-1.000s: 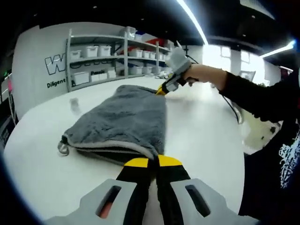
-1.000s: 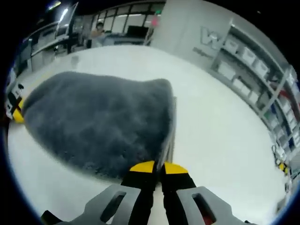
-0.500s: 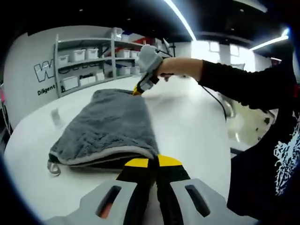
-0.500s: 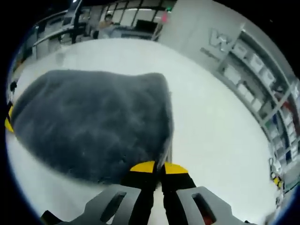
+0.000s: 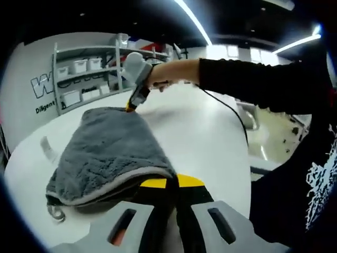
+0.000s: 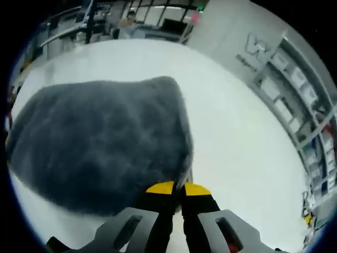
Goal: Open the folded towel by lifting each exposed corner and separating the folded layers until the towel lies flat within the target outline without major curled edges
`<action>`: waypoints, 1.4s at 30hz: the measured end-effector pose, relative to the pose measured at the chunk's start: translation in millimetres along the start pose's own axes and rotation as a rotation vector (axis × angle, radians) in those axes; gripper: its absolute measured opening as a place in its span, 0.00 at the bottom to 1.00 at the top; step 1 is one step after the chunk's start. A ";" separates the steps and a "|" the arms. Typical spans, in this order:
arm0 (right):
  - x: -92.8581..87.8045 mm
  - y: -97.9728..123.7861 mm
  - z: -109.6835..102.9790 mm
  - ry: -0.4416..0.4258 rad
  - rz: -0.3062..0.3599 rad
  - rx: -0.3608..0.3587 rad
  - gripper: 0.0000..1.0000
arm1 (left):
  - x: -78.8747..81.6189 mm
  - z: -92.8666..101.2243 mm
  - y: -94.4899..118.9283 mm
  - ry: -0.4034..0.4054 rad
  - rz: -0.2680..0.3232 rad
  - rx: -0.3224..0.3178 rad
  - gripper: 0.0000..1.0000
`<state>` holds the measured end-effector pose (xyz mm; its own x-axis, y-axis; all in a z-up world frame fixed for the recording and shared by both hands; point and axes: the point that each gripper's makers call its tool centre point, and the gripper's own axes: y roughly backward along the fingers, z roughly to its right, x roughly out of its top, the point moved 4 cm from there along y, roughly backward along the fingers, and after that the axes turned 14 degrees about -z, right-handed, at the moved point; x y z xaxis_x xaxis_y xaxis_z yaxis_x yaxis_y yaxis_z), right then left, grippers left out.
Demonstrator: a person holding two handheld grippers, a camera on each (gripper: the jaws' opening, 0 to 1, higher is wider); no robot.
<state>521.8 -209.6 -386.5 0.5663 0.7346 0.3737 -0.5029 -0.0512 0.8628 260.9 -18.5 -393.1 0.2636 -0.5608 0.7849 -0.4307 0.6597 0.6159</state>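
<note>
Left tongs (image 5: 167,183) and right tongs (image 6: 175,187) each clamp a corner of the grey towel (image 5: 105,153), lifted over the white counter (image 5: 200,137). We note shelving (image 5: 87,74) with white bins along the wall, ceiling light strips (image 5: 192,21) overhead.

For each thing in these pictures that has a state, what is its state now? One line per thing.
towel: still folded in layers, two corners pinched and raised off the table.
left gripper: shut on the towel's near corner.
right gripper: shut on the towel's far corner.
table: white, bare beside the towel.
shelf bins: standing on the wall rack.
</note>
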 end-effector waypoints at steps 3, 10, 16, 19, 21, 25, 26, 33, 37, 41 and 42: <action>8.4 -2.4 -2.6 0.056 -0.022 -0.024 0.00 | 2.1 3.0 -2.0 -0.019 -0.005 0.010 0.02; 25.9 -8.5 -4.9 0.124 -0.037 -0.020 0.00 | 7.9 12.4 -8.4 -0.053 -0.011 0.016 0.02; 38.3 -12.1 -10.0 0.137 -0.027 0.000 0.00 | 14.6 21.0 -15.4 -0.100 -0.024 0.024 0.02; 44.7 -14.5 -12.6 0.173 -0.022 -0.009 0.00 | 18.3 25.2 -20.1 -0.117 -0.026 0.021 0.02; 49.1 -16.3 -12.0 0.185 -0.026 -0.010 0.00 | 20.4 27.3 -22.7 -0.126 -0.027 0.019 0.02; 57.2 -19.6 -12.3 0.219 -0.029 -0.013 0.00 | 23.3 28.0 -26.3 -0.105 -0.025 0.012 0.02; 59.6 -20.6 -12.6 0.224 -0.022 -0.013 0.00 | 23.8 27.5 -27.0 -0.097 -0.023 0.012 0.02; 76.5 -26.6 -14.3 0.249 -0.012 -0.009 0.00 | 28.5 26.9 -33.1 -0.110 -0.021 0.032 0.02; 83.8 -29.1 -15.5 0.282 -0.016 -0.019 0.00 | 32.1 25.3 -37.6 -0.115 -0.021 0.033 0.02; 93.1 -32.4 -16.6 0.298 -0.006 -0.022 0.00 | 37.1 25.3 -44.0 -0.120 -0.021 0.036 0.02; 96.3 -33.6 -17.1 0.304 -0.005 -0.023 0.00 | 37.5 25.3 -44.6 -0.122 -0.021 0.037 0.02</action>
<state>582.0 -125.5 -385.3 0.3491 0.9040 0.2470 -0.5173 -0.0339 0.8551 268.2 -81.7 -392.8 0.1671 -0.6321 0.7567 -0.4585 0.6296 0.6272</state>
